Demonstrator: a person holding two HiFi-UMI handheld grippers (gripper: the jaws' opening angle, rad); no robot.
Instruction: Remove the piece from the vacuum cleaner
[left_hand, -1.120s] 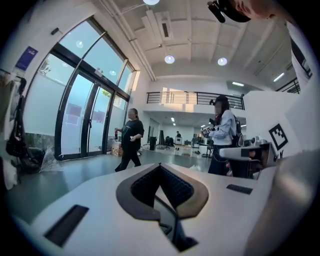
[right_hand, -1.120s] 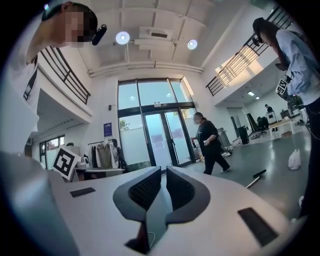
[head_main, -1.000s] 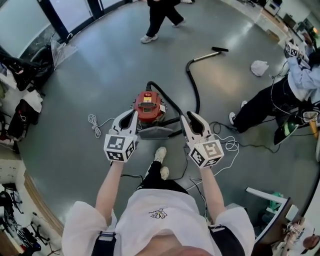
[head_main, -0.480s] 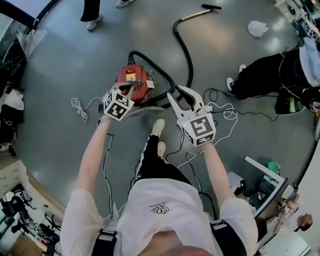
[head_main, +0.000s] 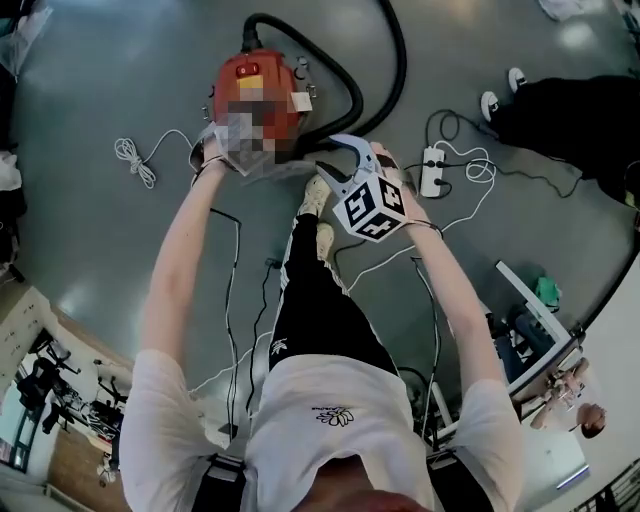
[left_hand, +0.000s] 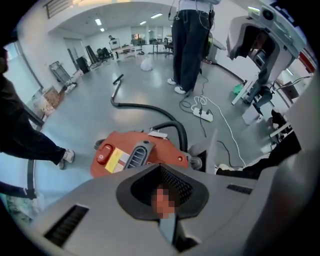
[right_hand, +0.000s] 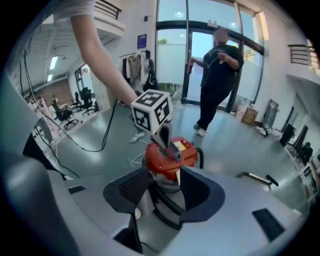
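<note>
- The vacuum (head_main: 275, 85) stood on the floor just ahead of the person's feet. Its long axis ran away from the person, and the hose (head_main: 403, 65) curled round its right side.
- The left gripper (left_hand: 160, 167) was the nearer of the two. It came down from above with its tip on or just over the grey handle strip on the vacuum's red top. Its jaws looked drawn together at the tips. Nothing showed between them, though a blurred patch covered part of that gap.
- The right gripper (right_hand: 164, 186) sat low at the vacuum's near right flank and pointed straight at it. Its jaws stood wide apart and gripped nothing. The vacuum's grey underpart (right_hand: 169, 181) and a ribbed black stretch of hose lay in line with the gap, close beyond the pads.
- I could not tell for certain which part was the piece to come off. My guess was the grey section under the red shell at the vacuum's near end, which the right gripper's open jaws faced.
- On that guess, the move turned on the right gripper pushing forward and low. The left gripper was placed to hold the vacuum steady from the top.
- The vacuum had a rounded, glossy red shell with a yellow label and a red button on top. It looked smooth and likely to slip. The grey lower parts looked like matte plastic.
</note>
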